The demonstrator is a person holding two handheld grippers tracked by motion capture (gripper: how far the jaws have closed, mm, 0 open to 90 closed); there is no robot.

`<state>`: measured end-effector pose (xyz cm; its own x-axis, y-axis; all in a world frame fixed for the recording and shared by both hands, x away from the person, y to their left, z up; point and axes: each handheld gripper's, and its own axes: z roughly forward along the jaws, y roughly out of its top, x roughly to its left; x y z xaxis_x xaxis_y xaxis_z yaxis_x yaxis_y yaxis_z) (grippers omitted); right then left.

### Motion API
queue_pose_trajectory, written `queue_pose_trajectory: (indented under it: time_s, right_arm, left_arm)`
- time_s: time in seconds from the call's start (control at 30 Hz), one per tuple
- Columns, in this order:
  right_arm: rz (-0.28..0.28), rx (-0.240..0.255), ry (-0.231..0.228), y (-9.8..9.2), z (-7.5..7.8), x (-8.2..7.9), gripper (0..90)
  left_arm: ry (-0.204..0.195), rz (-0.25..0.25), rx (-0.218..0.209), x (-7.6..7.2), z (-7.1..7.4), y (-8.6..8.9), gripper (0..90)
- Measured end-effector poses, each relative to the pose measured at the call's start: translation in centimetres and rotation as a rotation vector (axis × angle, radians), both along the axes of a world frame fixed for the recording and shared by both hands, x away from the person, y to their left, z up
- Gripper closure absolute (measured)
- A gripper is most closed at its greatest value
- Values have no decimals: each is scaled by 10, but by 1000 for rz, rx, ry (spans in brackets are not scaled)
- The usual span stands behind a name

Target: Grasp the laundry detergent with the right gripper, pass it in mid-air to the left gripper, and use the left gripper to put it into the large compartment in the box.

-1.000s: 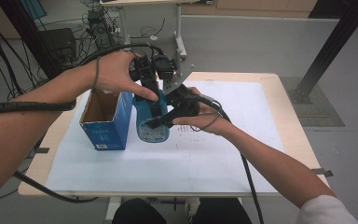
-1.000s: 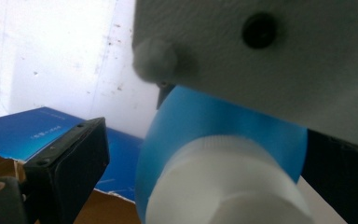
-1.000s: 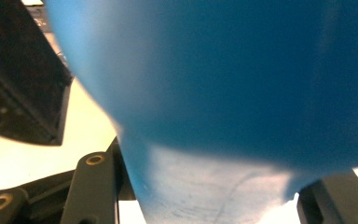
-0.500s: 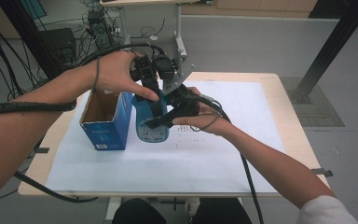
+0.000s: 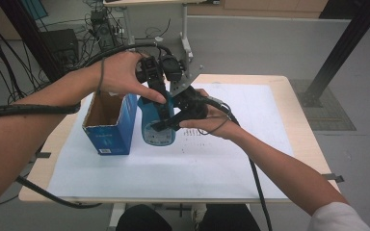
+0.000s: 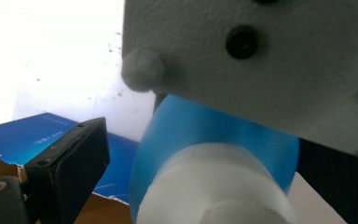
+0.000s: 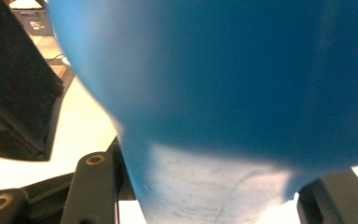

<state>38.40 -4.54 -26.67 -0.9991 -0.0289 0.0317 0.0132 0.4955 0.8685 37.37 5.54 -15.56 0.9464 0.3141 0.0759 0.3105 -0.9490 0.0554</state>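
Overhead, both claws (image 5: pixel 156 98) (image 5: pixel 171 122) clamp the blue bottle (image 5: pixel 156 130).

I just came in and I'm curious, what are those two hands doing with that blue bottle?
A person is working at a table with a claw in each hand. The right claw is clamped on the side of the blue bottle, which stands on the white paper. The left claw comes down over the bottle's white cap, one jaw on each side; whether it squeezes the cap can't be told. An open blue box stands right beside the bottle.
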Motion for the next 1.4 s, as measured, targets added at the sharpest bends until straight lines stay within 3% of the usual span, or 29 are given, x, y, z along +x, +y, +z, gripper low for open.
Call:
queue_pose_trajectory:
  time_s: [1.07,1.4]
  right_arm:
    - [3,-8,-9,0,1,-1,439]
    - [11,-2,10,-1,1,-1,439]
  left_arm:
    - [-2,-6,-4,0,0,1,50]
    - [-3,-12,3,0,-1,2,50]
